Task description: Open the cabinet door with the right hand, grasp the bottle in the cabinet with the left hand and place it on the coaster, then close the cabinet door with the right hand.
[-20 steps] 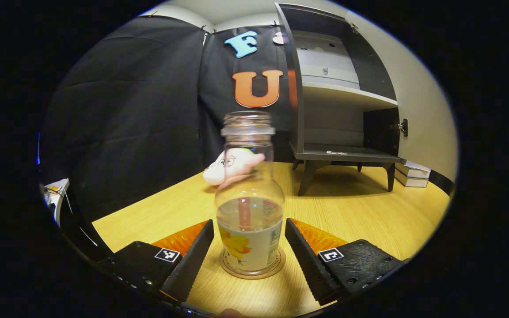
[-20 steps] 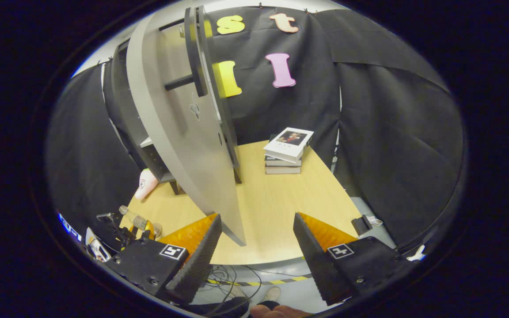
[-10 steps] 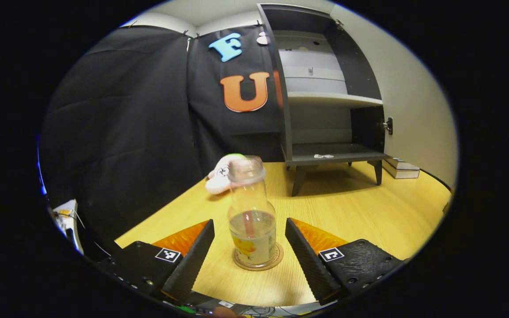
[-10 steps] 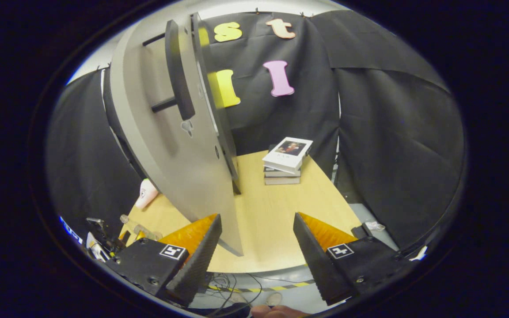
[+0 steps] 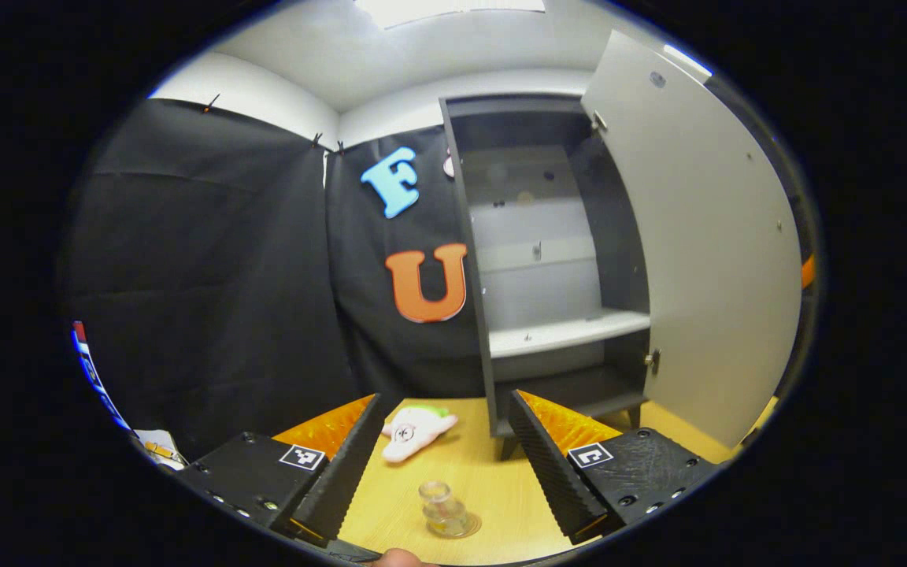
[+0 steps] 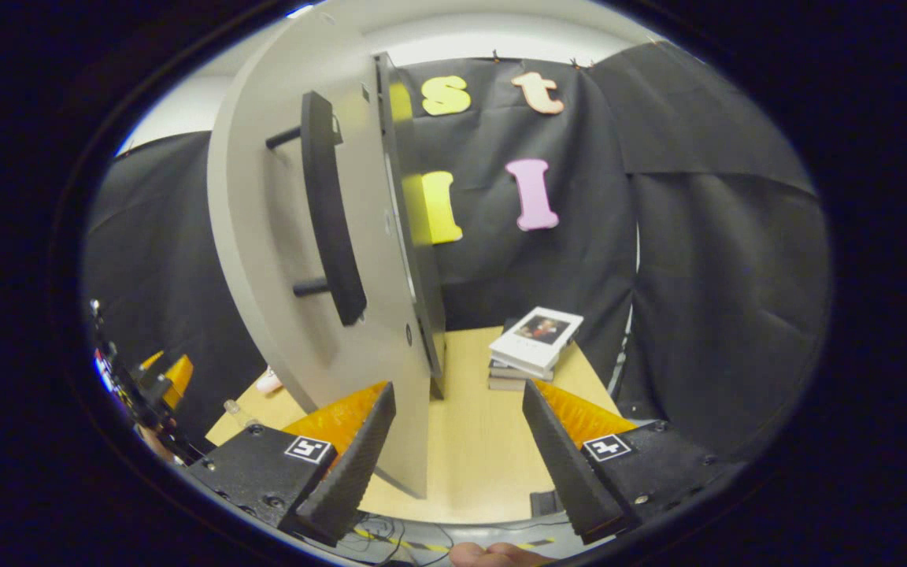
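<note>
You see a pale wood-grain table (image 5: 493,480), a clear glossy bottle (image 5: 439,507), a matt grey cabinet door (image 6: 280,260), ribbed black gripper fingers (image 6: 347,472), and a plush toy (image 5: 414,429), probably soft cloth.

In the left gripper view the bottle (image 5: 441,509) at six o'clock is too small to make out its label, and the cabinet door (image 5: 704,244) at three o'clock hides the cabinet's (image 5: 548,260) right side and runs past the edge.

Black ribbed tool fingers (image 5: 359,461), orange panels, square black-and-white markers, small screws
</note>
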Motion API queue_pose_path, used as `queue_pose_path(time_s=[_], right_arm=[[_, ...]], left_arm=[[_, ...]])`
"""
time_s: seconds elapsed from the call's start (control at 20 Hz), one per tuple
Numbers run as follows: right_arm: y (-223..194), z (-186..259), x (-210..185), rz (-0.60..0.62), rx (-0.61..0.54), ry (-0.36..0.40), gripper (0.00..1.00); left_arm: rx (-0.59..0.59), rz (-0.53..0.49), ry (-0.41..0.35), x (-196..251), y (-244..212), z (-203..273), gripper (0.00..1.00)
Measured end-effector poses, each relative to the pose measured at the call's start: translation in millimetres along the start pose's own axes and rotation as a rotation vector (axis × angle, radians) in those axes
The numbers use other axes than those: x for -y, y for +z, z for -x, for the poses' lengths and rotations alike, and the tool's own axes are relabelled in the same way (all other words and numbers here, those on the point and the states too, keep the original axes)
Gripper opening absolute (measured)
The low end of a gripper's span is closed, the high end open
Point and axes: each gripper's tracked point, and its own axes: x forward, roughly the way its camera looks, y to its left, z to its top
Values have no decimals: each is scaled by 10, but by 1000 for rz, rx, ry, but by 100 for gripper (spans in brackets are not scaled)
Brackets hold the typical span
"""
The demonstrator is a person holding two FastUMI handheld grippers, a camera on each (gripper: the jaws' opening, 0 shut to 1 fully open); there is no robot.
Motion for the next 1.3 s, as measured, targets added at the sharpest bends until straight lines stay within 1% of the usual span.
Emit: queue_pose_path(time_s=[0.05, 0.1, 0.15, 0.2, 0.25, 0.3, 0.35, 0.4, 0.45, 0.5, 0.55, 0.6, 0.65, 0.75, 0.85, 0.95, 1.15, 1.3], right_arm=[[151, -17, -11, 32, 47, 8, 100], [263, -7, -40, 59, 98, 21, 100], [285, -58, -59, 108, 105, 9, 100], [229, -52, -72, 163, 106, 25, 95], [256, -43, -166, 194, 132, 53, 100], [318, -22, -212, 214, 148, 44, 100], [259, -83, -256, 239, 156, 29, 99], [325, -53, -265, 252, 168, 16, 98], [402, -41, -276, 243, 189, 11, 96], [332, -35, -267, 246, 157, -4, 96], [368, 23, -262, 221, 167, -12, 94], [320, 38, -297, 192, 150, -11, 96], [304, 79, -333, 153, 159, -1, 96], [349, 110, -357, 110, 173, -2, 96], [339, 143, -354, 106, 166, -16, 96], [355, 144, -386, 108, 161, -14, 95], [365, 153, -381, 108, 163, -22, 95], [342, 147, -389, 88, 158, -15, 95]], left_arm=[[17, -11, 11, 55, 233, 15, 96], [10, -27, 38, 53, 376, 32, 96], [-2, -29, 27, 168, 499, 60, 96], [-7, -24, 10, 322, 596, 89, 96], [-12, -13, 0, 436, 682, 115, 96], [-8, 7, -25, 547, 764, 138, 96], [-1, 28, -65, 695, 813, 147, 96], [13, 41, -108, 842, 846, 146, 96], [22, 47, -148, 951, 847, 120, 96], [18, 55, -191, 1061, 794, 109, 100], [10, 71, -238, 1175, 751, 98, 96], [2, 84, -273, 1252, 723, 81, 96], [-2, 94, -291, 1289, 720, 60, 96], [3, 115, -304, 1291, 710, -26, 96], [-11, 139, -306, 1298, 662, -96, 96], [-12, 151, -301, 1278, 659, -158, 96], [-7, 150, -293, 1226, 675, -216, 96], [-4, 145, -282, 1180, 657, -227, 96]])
